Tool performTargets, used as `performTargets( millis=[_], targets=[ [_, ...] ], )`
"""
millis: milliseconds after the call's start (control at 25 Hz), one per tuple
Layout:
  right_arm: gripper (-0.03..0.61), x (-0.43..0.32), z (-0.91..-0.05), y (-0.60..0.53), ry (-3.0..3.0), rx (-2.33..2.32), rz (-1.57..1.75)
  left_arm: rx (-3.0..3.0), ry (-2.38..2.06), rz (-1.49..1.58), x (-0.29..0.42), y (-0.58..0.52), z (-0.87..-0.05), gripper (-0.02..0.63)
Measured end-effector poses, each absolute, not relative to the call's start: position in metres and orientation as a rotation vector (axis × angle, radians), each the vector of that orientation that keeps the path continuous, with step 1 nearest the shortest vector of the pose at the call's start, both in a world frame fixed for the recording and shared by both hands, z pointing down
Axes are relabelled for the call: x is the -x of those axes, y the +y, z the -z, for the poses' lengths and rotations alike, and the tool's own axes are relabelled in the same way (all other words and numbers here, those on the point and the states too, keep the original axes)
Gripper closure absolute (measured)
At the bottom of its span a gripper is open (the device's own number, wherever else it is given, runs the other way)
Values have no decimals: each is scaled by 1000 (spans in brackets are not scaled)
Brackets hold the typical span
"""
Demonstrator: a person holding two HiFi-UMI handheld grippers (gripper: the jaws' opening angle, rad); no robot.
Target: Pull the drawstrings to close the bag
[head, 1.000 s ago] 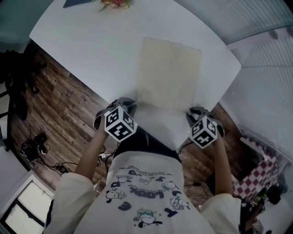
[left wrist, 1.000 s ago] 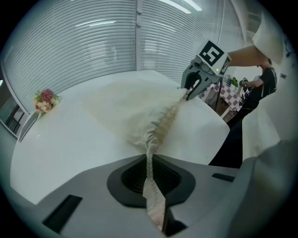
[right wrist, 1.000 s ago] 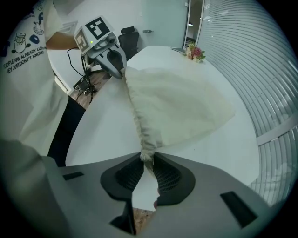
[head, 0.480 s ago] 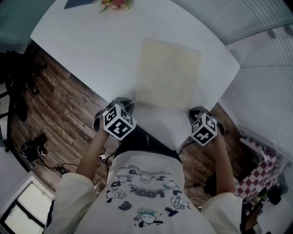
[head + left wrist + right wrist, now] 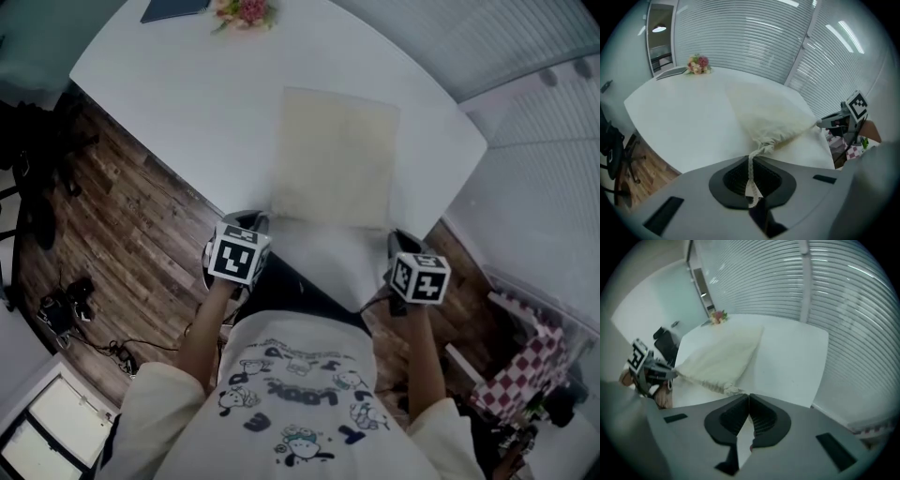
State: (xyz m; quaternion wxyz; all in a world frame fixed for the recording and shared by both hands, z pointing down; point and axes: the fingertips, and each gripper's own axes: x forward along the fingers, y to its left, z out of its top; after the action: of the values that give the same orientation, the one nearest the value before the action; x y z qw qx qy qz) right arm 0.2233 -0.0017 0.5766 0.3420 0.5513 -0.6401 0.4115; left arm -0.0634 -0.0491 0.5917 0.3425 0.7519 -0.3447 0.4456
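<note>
At seven o'clock of the cream drawstring bag (image 5: 333, 159), flat on the white table (image 5: 187, 84), my left gripper (image 5: 751, 160) clamps its braided drawstring (image 5: 750, 174). At five o'clock my right gripper (image 5: 748, 397), jaws just closed, seems to pinch the other cord (image 5: 719, 388). Both look gripped, so next I pull toward nine and three. Only the gripper views show the cords.

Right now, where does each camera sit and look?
Head view: on the person's head, looking down at bag and table; shirt, arms, left gripper, right gripper show.
Left gripper view: on the left gripper, looking along its jaws and drawstring to the bag.
Right gripper view: on the right gripper, facing the bag's other side past its jaws.
Shared: each gripper view shows the other gripper.
</note>
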Motion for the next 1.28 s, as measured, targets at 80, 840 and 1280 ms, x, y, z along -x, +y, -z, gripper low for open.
performTargets(
  millis=[80,840,1280],
  targets=[
    [561,-228,-575,-3,-1637,-1546,-1117,-1912,-963,-1164,69,-49,-594,569],
    [561,-286,-558,-2,-1466,-2043,-1196,-1749,-1291,-906,119,-79,-582,569],
    [563,-348,-548,15,-1214,-2305,-1240,-1517,-1656,-837,216,-103,-567,575]
  ],
)
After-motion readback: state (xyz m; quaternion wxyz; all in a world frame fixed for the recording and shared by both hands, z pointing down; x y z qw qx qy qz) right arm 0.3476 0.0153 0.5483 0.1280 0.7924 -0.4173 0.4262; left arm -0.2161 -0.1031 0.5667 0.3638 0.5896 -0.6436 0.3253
